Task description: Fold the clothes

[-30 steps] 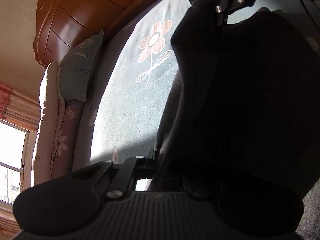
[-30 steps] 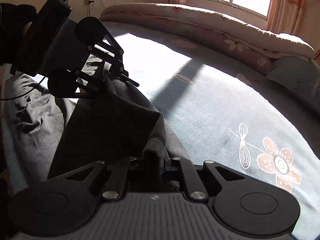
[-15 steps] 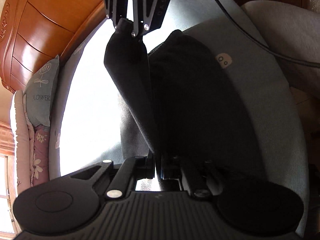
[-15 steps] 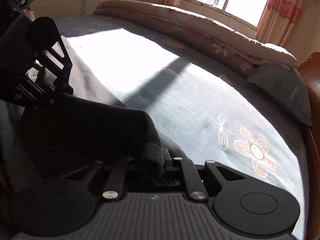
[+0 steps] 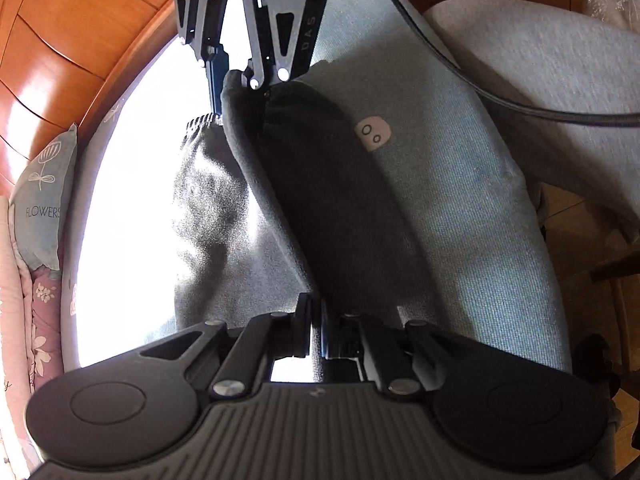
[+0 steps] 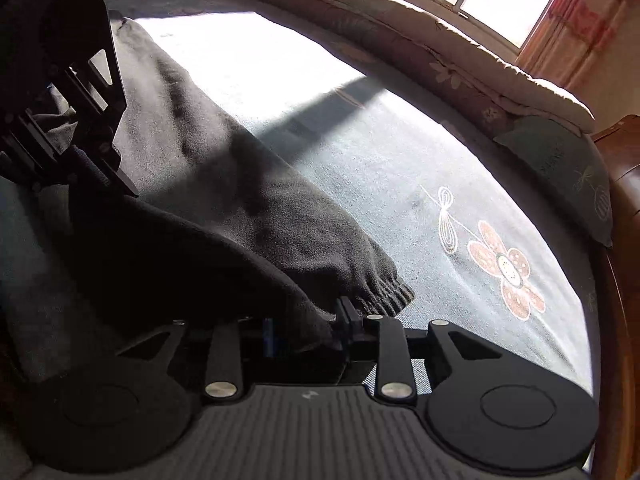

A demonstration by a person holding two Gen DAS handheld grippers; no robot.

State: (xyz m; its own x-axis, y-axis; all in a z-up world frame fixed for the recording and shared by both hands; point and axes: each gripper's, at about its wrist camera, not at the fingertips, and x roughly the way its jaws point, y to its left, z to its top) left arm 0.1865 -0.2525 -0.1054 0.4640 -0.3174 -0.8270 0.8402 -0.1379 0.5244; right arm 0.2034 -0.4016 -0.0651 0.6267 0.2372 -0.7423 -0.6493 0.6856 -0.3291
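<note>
Dark grey sweatpants lie lengthwise on the blue-grey bed sheet, one layer folded over the other. Their ribbed cuff rests flat on the sheet. My left gripper is shut on the near edge of the fold. At the far end, my right gripper has its fingers spread, with the end of the fold still lying between them.
A wooden headboard and a "FLOWERS" pillow border one side of the bed. A rolled quilt lies under the window. A person's grey-clad leg and a black cable are at the bed edge.
Both grippers came down and laid the raised sweatpants flat on the bed. The right gripper's fingers have spread apart. The left stays clamped.
</note>
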